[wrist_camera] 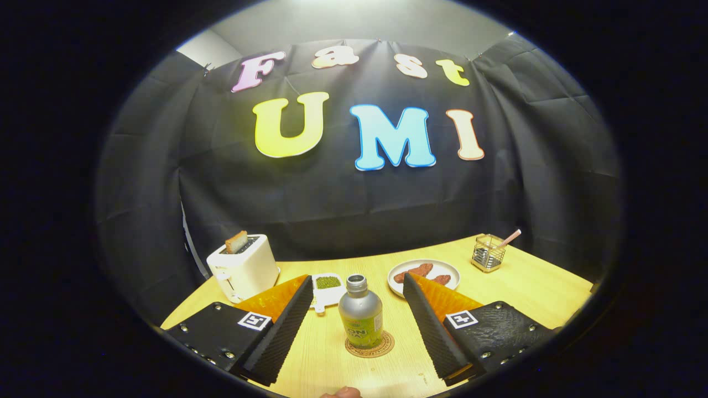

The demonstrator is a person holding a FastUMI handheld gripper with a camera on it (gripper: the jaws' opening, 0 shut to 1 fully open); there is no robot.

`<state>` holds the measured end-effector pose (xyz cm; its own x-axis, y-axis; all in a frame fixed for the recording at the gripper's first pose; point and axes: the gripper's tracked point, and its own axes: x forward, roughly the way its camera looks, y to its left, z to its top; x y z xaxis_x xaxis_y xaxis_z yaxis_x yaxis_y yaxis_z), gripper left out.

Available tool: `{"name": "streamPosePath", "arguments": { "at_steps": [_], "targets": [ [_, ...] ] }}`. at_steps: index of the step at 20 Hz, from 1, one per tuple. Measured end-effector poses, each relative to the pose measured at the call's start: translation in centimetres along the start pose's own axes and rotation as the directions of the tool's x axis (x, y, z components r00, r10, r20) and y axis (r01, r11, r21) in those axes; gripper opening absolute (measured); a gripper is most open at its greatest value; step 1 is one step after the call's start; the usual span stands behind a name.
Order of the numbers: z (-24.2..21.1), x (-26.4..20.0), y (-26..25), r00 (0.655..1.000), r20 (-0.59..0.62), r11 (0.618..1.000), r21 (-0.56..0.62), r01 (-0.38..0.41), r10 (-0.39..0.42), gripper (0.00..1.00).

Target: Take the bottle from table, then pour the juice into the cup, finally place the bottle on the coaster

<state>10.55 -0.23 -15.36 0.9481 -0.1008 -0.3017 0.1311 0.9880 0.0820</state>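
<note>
Bottle point(360, 318) stands upright on the round coaster point(370, 345), between the two fingers of the tongs point(355, 290) but touching neither; fingers spread wide, gripping nothing, clear gap on both sides of the bottle. Cap looks off, neck open at the top. Step is ambiguous from this alone: bottle already on the coaster with the tongs open fits either the very start before the grasp or the end after release; I can't tell which, and no cup is identifiable for sure. If it's the start, next move calls for easing forward so the pads bracket the bottle body, then closing evenly so it doesn't tip off the coaster. Beyond the fingertips: small white dish with green stuff point(327, 289) just left of the bottle, near the left fingertip; plate with reddish-brown food point(424, 275) just past the right fingertip. Toaster with a slice of bread point(243, 266) further left, near the tabletop point(531, 287) edge. Wire holder with a straw point(489, 252) far right, well apart. Open room is mostly right of the plate and near the front edge; dish and plate crowd any wide sideways swing. Back edge meets the booth wall.
</note>
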Motion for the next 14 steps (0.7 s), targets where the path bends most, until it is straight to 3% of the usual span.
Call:
{"name": "streamPosePath", "arguments": {
  "at_steps": [14],
  "targets": [
    [8.2,-7.8,0.5,0.990,0.105,0.996,-0.019,-0.089,0.091,0.99]
  ]
}}
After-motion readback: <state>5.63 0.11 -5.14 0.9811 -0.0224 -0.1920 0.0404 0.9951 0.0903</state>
